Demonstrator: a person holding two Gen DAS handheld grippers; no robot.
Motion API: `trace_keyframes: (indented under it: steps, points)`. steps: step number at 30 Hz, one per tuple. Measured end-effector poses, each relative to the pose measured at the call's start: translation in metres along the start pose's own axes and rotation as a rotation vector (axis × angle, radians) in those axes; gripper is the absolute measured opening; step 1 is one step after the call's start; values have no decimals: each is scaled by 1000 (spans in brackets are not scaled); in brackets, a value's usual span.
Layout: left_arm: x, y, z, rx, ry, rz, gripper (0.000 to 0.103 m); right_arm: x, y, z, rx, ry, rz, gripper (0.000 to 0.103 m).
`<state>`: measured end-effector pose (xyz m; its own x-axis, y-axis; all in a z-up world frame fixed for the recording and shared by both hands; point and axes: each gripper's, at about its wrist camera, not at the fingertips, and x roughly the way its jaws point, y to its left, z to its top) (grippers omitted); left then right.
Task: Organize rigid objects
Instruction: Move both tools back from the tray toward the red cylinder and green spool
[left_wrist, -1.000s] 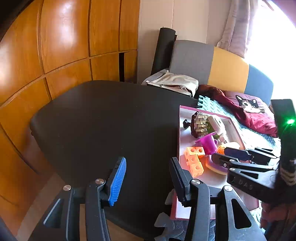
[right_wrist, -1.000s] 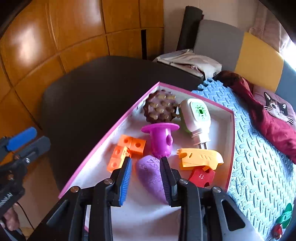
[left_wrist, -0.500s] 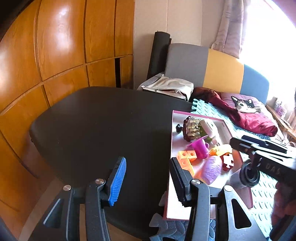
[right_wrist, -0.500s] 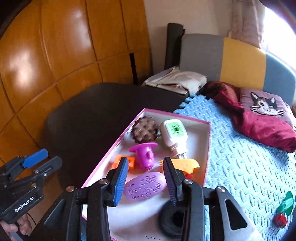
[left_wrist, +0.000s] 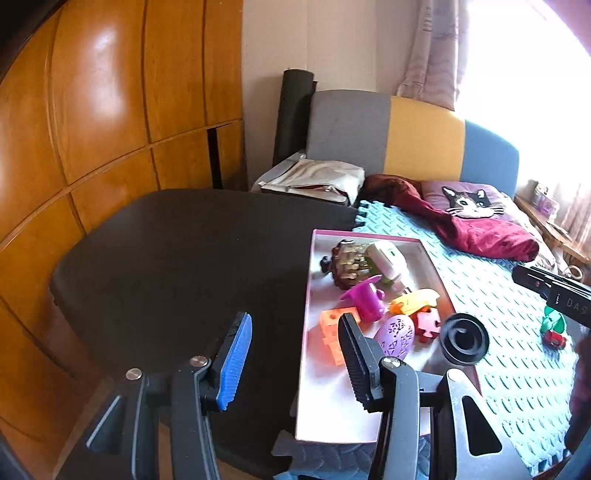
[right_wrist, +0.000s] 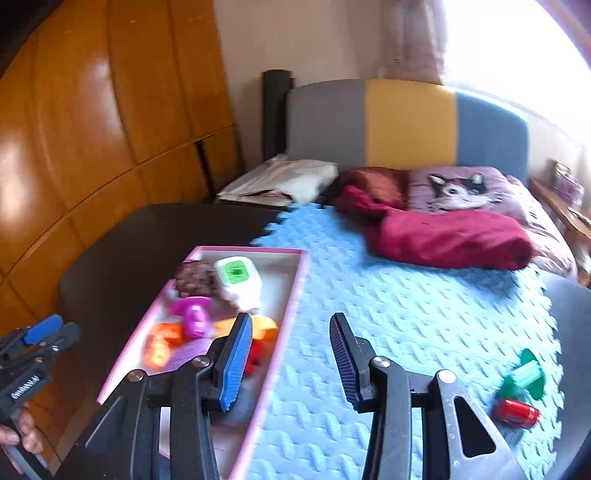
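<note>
Since a second ago the right gripper (right_wrist: 291, 356) has left the purple egg (left_wrist: 395, 332) in the pink tray (right_wrist: 291, 295); its empty jaws are opening over the blue mat (right_wrist: 406, 314), lower centre. Left gripper (left_wrist: 295, 365) hangs open, empty.

Probably a home bedroom: wooden wardrobe (left_wrist: 110, 110), padded headboard (right_wrist: 406, 122), cat-print pillow (right_wrist: 461, 188).

A dark round-cornered table (left_wrist: 177, 258) carries a light-blue textured foam mat (right_wrist: 406, 314) on its right side. On the mat's left edge lies a pink-rimmed shallow cardboard tray (right_wrist: 295, 295); near the right, a green plastic piece (right_wrist: 524, 374) touches a small red cylinder (right_wrist: 515, 411).
</note>
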<state>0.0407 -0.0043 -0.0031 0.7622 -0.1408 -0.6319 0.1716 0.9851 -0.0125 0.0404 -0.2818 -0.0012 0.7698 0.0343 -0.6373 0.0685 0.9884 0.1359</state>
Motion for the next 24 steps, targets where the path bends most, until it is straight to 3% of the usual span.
trace_keyframes:
  steps: [19, 24]
  points:
    - [-13, -86, 19, 165, -38, -141, 51, -47, -177, -35, 220, 0, -324, 44]
    - [-21, -119, 26, 218, -62, -207, 52, -59, -227, -54, 343, -8, -417, 44]
